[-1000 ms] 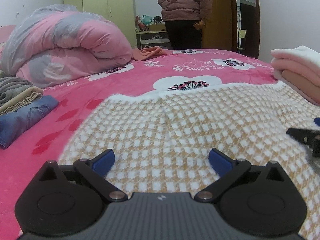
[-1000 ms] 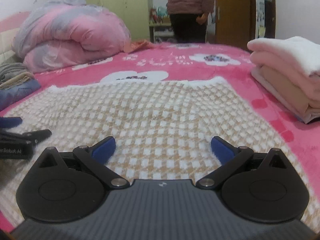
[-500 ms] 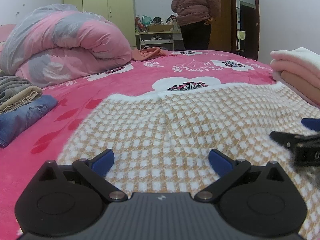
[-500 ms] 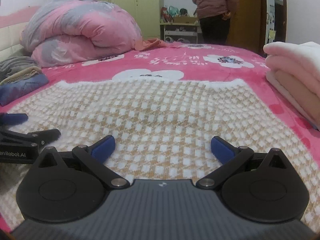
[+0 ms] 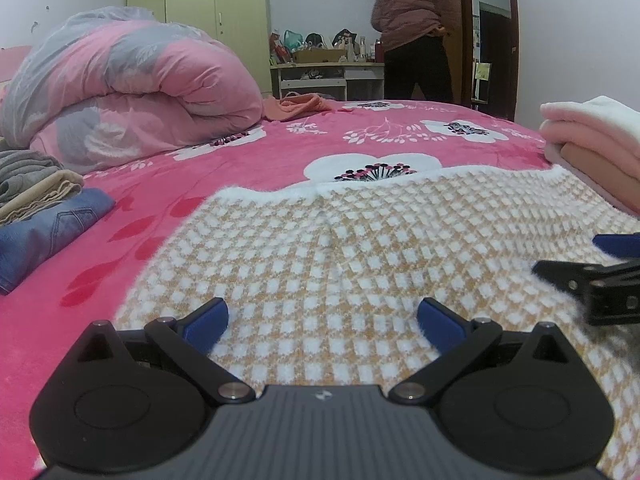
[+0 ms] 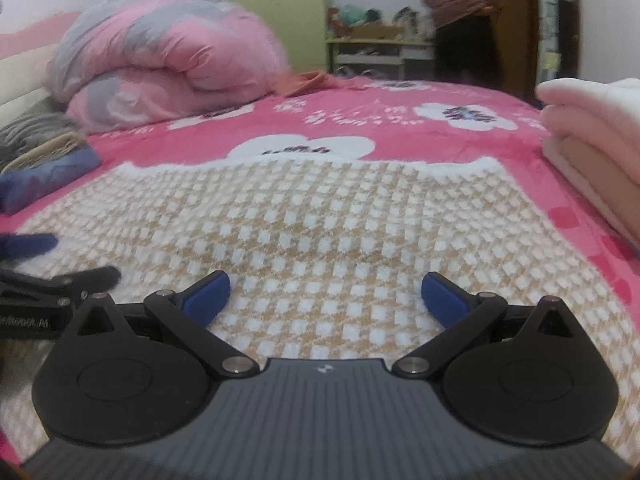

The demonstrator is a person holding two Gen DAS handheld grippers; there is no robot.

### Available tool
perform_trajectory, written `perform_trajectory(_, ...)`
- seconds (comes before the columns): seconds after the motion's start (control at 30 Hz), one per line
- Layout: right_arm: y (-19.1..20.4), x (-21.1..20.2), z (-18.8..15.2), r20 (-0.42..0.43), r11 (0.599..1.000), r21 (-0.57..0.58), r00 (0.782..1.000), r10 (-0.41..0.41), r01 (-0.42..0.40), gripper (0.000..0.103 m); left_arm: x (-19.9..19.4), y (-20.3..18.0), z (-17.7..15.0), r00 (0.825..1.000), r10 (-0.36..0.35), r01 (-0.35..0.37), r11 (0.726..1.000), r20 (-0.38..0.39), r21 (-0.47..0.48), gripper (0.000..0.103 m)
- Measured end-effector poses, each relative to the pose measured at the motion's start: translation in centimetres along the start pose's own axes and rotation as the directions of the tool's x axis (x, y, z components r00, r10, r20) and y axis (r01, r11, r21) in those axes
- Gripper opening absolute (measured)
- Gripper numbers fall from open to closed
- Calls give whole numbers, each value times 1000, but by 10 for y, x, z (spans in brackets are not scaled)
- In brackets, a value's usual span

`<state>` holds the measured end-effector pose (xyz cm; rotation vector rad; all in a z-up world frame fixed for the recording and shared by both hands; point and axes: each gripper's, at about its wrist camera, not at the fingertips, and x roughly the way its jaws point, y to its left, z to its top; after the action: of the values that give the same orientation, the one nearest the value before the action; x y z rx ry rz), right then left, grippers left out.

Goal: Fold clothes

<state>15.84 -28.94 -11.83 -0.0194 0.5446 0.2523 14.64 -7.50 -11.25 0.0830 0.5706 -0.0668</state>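
Note:
A tan-and-white checked knit garment [image 5: 360, 248] lies spread flat on the pink flowered bed [image 5: 248, 168], its white trimmed edge at the far side. My left gripper [image 5: 322, 314] hovers open low over the garment's near left part, nothing between its blue pads. My right gripper [image 6: 325, 294] is open too, over the near right part of the same garment [image 6: 320, 216]. Each gripper shows in the other's view: the right one [image 5: 600, 276] at the right edge, the left one [image 6: 48, 272] at the left edge.
A rolled pink-and-grey quilt [image 5: 132, 92] lies at the back left. Folded jeans and grey and beige clothes [image 5: 44, 208] are stacked at the left. A folded pink-and-white stack [image 5: 596, 140] sits at the right. A person [image 5: 416, 32] stands beyond the bed by a doorway.
The right gripper has shifted left, closer to the left one, and both views have turned slightly. The person beyond the bed has stepped to the right. Both grippers stay open.

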Motion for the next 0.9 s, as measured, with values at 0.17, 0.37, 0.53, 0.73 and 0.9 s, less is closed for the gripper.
perform_trajectory(0.17,-9,-3,-4,16,998,-16,998,58,-58,102,0,-1,0,1000,3,-3,1000,-3,5,102)
perform_trajectory(0.37,-4,-6,-8,47,999,-26,999,27,-26,102,0,-2,0,1000,8,-8,1000,-2,10,103)
perform_trajectory(0.53,-3,-5,-8,48,999,-26,999,23,-22,102,1,-3,0,1000,10,-10,1000,-1,13,103)
perform_trajectory(0.73,0,-4,1,6,1000,-15,1000,3,-3,102,1,-2,0,1000,9,-9,1000,-1,12,103)
perform_trajectory(0.9,5,2,1,14,1000,0,1000,-14,14,102,1,-3,1,1000,13,-13,1000,-1,18,103)
